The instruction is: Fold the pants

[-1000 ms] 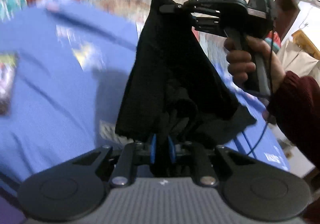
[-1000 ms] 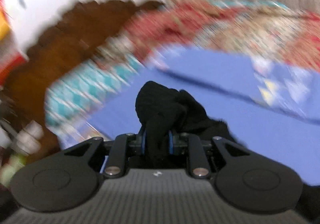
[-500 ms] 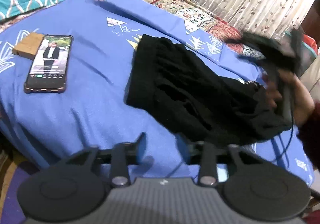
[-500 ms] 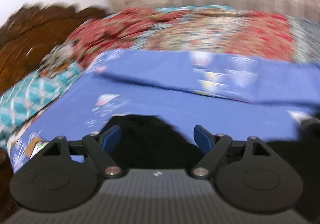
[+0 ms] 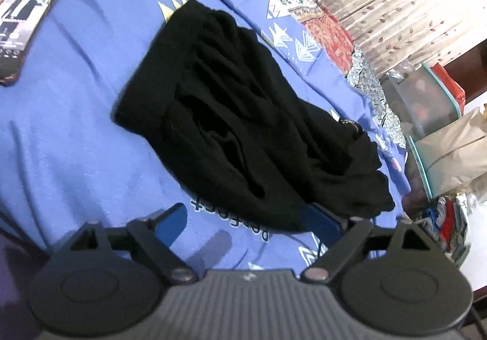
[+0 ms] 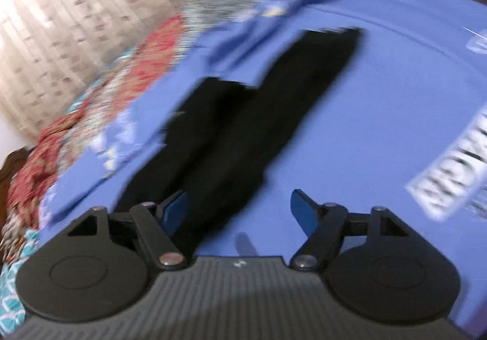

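Bedsheet (image 5: 76,127), blue w/ white prints, is filling most of both views and serving as the folding surface. Pants (image 5: 237,127), black, are lying on it across the centre of the left wrist frame, bunched and creased rather than flat, one end reaching toward upper centre and the other crumpling at lower right; in the right wrist view, which is motion-blurred, the pants (image 6: 243,133) are running as two long dark strips from lower left to upper right, prob. the legs side by side. Left gripper (image 5: 246,218) is sitting at bottom centre w/ fingers spread wide, pinching nothing, hanging just short of the near cloth edge. Right gripper (image 6: 239,209) is likewise spread apart and empty, its left finger over the dark fabric; contact can't be told through the blur. Judging by this, the cloth is lying free so a fresh grip can be picked. Phone (image 5: 21,26) is lying at upper left, screen lit, well apart from the pants.
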The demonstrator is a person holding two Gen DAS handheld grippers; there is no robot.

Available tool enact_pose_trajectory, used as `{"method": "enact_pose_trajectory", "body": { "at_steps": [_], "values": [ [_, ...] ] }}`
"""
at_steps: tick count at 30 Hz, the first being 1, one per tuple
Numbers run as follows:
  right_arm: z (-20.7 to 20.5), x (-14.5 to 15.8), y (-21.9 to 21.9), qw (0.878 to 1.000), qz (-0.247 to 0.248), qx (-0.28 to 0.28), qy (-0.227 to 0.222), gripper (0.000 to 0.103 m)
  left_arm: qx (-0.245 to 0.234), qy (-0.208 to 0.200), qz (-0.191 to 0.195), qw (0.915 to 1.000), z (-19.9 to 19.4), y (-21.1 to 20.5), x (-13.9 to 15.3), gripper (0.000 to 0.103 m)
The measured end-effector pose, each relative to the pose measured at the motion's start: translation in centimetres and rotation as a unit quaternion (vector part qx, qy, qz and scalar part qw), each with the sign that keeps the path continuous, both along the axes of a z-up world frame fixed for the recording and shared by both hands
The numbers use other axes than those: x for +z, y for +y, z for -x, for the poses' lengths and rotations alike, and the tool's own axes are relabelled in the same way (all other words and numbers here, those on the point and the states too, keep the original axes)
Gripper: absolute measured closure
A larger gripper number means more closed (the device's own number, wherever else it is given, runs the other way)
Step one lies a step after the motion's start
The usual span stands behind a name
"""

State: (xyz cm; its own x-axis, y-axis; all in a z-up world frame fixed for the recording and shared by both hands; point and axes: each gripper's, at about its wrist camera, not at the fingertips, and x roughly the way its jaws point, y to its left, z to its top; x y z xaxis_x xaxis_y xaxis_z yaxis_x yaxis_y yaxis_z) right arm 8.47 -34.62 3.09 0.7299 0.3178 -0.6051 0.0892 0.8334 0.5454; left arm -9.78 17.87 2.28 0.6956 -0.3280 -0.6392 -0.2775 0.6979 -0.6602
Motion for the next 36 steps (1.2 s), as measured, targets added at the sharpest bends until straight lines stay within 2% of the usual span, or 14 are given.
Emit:
{"method": "enact_pose_trajectory", "body": {
  "at_steps": [8,11,17,21,22,24,25,26,27,28,29,31,36],
  "values": [
    [-1.4,0.0,-2.8,0.999,-0.017,-0.049,-0.014,0.031,0.025,-0.002,0.018,0.9995,-0.5,1.0,0.7,0.014],
    [-3.0,-0.3,-4.1,0.998,-0.021,-0.056,-0.016,0.031,0.030,0.003,0.010,0.9995,-0.7,1.0,1.0,0.014],
    [-8.2,-2.3,-7.5,0.995,-0.046,-0.087,0.020,0.036,0.028,0.023,-0.009,0.9993,-1.7,0.5,1.0,0.015],
    [-12.4,-4.0,-9.6,0.988,-0.087,-0.122,0.047,0.039,0.042,0.043,-0.016,0.9981,-2.9,0.8,0.4,0.017],
    [-12.8,-4.0,-9.6,0.986,-0.094,-0.131,0.048,0.040,0.046,0.050,-0.012,0.9976,-3.2,1.0,0.1,0.021],
    [-14.2,-4.0,-9.3,0.984,-0.098,-0.138,0.056,0.041,0.053,0.070,0.002,0.9961,-4.2,1.4,-0.8,0.036],
    [-15.0,-3.9,-9.1,0.985,-0.094,-0.131,0.062,0.045,0.054,0.080,0.009,0.9953,-4.7,1.4,-1.3,0.051],
    [-15.8,-3.7,-8.8,0.987,-0.083,-0.122,0.069,0.065,0.055,0.088,0.011,0.9946,-5.1,1.4,-1.7,0.066],
    [-16.5,-3.5,-8.3,0.988,-0.071,-0.110,0.081,0.082,0.060,0.100,0.005,0.9932,-5.5,1.4,-2.0,0.074],
    [-17.0,-3.3,-8.0,0.989,-0.060,-0.098,0.095,0.094,0.063,0.106,-0.004,0.9924,-5.8,1.4,-2.0,0.087],
    [-16.8,-2.8,-7.6,0.990,-0.050,-0.096,0.094,0.094,0.062,0.107,-0.005,0.9924,-5.9,1.6,-1.9,0.093],
    [-15.3,-0.8,-7.6,0.994,-0.050,-0.088,0.049,0.095,0.068,0.091,0.009,0.9935,-5.8,2.4,-0.9,0.094],
    [-8.4,4.1,-11.5,0.992,-0.077,-0.096,-0.035,0.095,0.097,0.049,-0.004,0.9941,-3.9,5.5,3.2,0.094]
  ]
}}
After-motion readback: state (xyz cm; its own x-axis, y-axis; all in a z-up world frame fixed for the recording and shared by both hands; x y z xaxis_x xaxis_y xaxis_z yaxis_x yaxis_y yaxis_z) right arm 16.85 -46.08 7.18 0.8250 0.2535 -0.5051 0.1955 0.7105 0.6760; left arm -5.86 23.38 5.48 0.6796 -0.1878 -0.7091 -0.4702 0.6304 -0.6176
